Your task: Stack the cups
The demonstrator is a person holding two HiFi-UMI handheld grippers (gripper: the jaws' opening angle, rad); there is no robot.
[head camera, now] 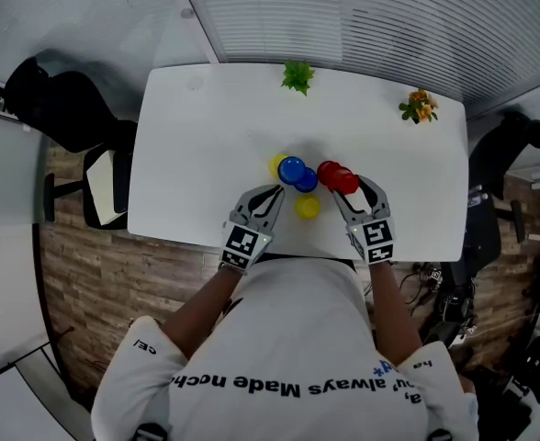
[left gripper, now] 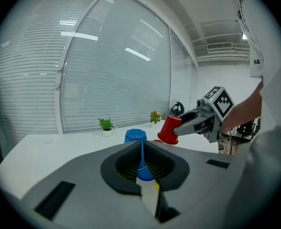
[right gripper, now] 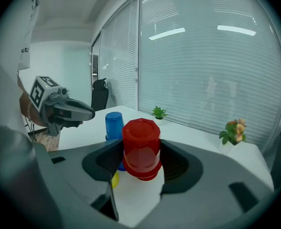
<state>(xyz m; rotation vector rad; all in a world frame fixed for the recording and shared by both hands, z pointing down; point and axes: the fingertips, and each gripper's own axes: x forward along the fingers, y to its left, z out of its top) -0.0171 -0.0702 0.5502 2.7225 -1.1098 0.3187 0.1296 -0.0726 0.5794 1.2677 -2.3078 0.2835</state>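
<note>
— So, how will these cups handle?
— Light, I'd judge. They look like thin, smooth plastic that gives if squeezed hard and slips if squeezed too little. The right hand-held gripper (right gripper: 141, 146) has its jaws spread wide and clamped across the side wall of the red cup (right gripper: 140, 130). The cup is tilted and seemingly clear of the table (head camera: 196, 154). That mid-wall hold looks the safest.
— And the left?
— The left hand-held gripper (left gripper: 142, 148) is pressed almost together, pinching the thin wall of a blue cup (left gripper: 144, 171) low over the table. A pinch like that may let a cup swing. A second blue cup (left gripper: 135, 135) stands upside down just beyond. A yellow cup (head camera: 308, 207) sits near the front edge, between the two grippers.
— Surface?
— White and smooth, so a nudged cup would probably slide. A green plant (head camera: 297, 75) and some flowers (head camera: 420, 107) stand at the far edge, well apart from the cups. Beyond them are blinds (head camera: 362, 16), with a dark chair (head camera: 59, 108) to the left on a plank floor (head camera: 95, 283).
</note>
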